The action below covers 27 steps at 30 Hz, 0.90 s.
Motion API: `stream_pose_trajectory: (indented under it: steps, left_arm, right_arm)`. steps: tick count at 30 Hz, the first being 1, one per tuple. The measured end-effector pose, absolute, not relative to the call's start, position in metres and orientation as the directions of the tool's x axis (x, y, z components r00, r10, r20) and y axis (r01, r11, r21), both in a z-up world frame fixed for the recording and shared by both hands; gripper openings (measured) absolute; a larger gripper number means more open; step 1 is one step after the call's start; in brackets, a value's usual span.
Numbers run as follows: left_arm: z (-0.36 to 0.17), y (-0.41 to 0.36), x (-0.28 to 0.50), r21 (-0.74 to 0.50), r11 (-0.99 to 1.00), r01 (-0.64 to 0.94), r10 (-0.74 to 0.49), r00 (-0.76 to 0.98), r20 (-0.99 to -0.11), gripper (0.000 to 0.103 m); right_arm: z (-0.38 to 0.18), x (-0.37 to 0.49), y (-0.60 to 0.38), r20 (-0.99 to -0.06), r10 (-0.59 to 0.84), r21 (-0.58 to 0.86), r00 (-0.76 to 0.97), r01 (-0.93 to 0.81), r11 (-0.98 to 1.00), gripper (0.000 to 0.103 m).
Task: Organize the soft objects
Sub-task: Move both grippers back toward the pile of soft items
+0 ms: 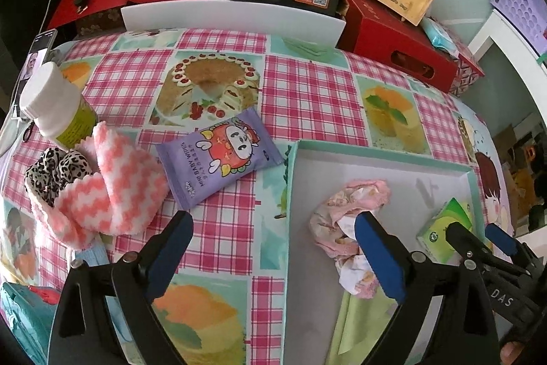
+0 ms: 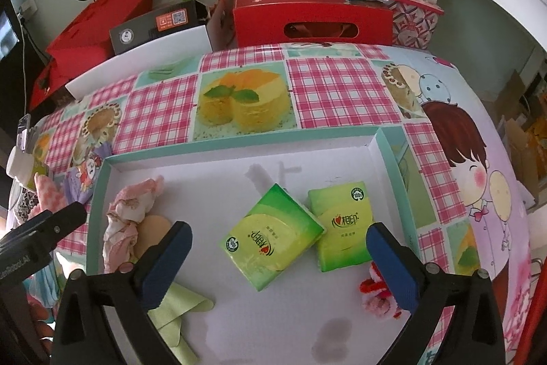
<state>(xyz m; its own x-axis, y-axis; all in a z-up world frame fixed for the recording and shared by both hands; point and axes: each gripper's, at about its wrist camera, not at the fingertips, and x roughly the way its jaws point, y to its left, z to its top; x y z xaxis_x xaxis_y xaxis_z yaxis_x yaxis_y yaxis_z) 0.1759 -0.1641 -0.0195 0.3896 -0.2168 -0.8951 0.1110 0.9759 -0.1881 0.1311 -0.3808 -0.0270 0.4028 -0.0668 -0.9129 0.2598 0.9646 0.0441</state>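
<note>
Both grippers empty, jaws spread wide: left gripper (image 1: 273, 252) hovered over the near-left wall of the shallow white tray with mint-green rim (image 1: 383, 154), right gripper (image 2: 278, 257) hovered over the tray's near middle

Already inside the tray:
- crumpled pink patterned cloth (image 1: 345, 221), against the left wall
- two green-and-yellow pocket tissue packs (image 2: 273, 236), touching each other near the middle
- folded pale green cloth (image 2: 177, 313) at the near-left
- small red-and-pink fuzzy item (image 2: 374, 296) at the near-right, partly hidden behind a right jaw pad
- round tan pad (image 2: 152, 235) beside the pink cloth, kind unclear

Left outside on the checked pink counter (image 1: 307, 98), toward its left edge:
- purple soft pack of mini baby wipes (image 1: 220, 158), just beside the tray
- pink-and-white zigzag fleece cloth (image 1: 112, 190), next to the wipes
- leopard-print fabric scrunchie (image 1: 56, 171), touching the fleece cloth
- white-capped bottle with yellow-green label (image 1: 56, 106), lying tilted behind them, likely not a soft item

Judged roughly halfway through; wipes pack looked the nearest next pick for the left gripper, fleece and scrunchie to go after
</note>
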Motion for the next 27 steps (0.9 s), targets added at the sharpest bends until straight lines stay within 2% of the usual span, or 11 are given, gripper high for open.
stream_pose_trajectory:
  steps: [14,27]
  left_arm:
    - [-0.014,-0.158,0.172,-0.186,0.972,0.141,-0.226,0.37,-0.901,0.095]
    - [-0.006,-0.104,0.172,-0.135,0.988,0.074,-0.153,0.378,-0.913,0.095]
  right_arm:
    - [-0.017,0.128,-0.377,-0.917,-0.093,0.023,0.388,0.286,0.958,0.103]
    - [-0.005,0.13,-0.341,-0.909,-0.072,0.024,0.41,0.223,0.975,0.103]
